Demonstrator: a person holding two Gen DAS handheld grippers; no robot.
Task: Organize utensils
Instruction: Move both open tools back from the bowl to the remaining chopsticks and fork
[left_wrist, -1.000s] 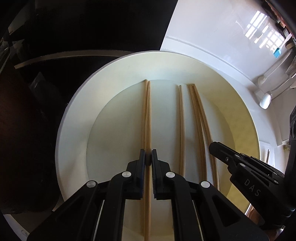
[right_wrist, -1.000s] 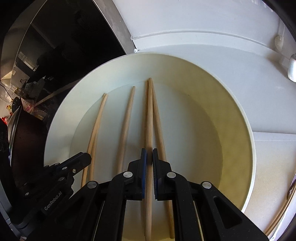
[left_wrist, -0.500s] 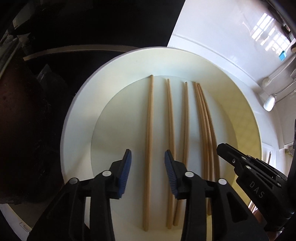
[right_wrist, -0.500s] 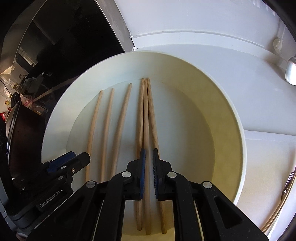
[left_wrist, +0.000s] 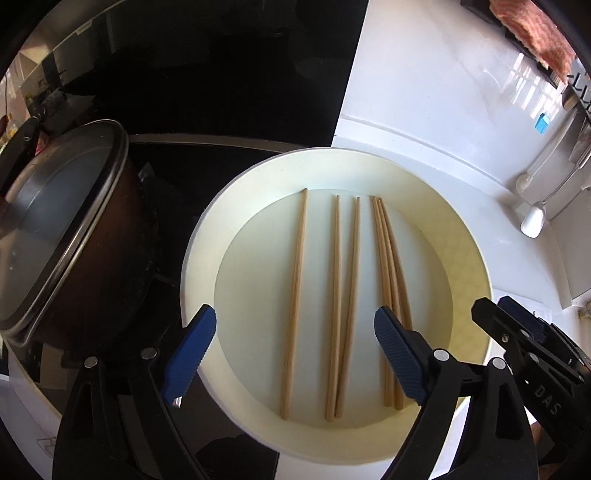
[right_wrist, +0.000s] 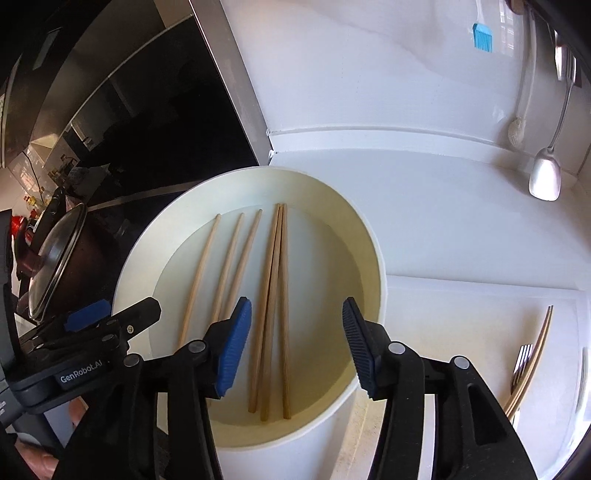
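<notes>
Several wooden chopsticks (left_wrist: 338, 306) lie side by side in a round cream plate (left_wrist: 469, 266); they also show in the right wrist view (right_wrist: 271, 306) in the plate (right_wrist: 365, 254). One lies alone at the left, a pair in the middle, a bundle of three at the right. My left gripper (left_wrist: 295, 350) is open and empty above the plate's near side. My right gripper (right_wrist: 297, 347) is open and empty above the bundle's near ends. It also shows in the left wrist view (left_wrist: 517, 332) beyond the plate's right rim.
A lidded dark pot (left_wrist: 62, 236) stands on the black cooktop left of the plate. A fork and gold-coloured utensils (right_wrist: 528, 362) lie on the white counter to the right. A spoon (right_wrist: 545, 177) and brush hang at the back wall.
Both grippers have opened and pulled back up from the plate. The chopsticks they held now lie loose in the plate.
</notes>
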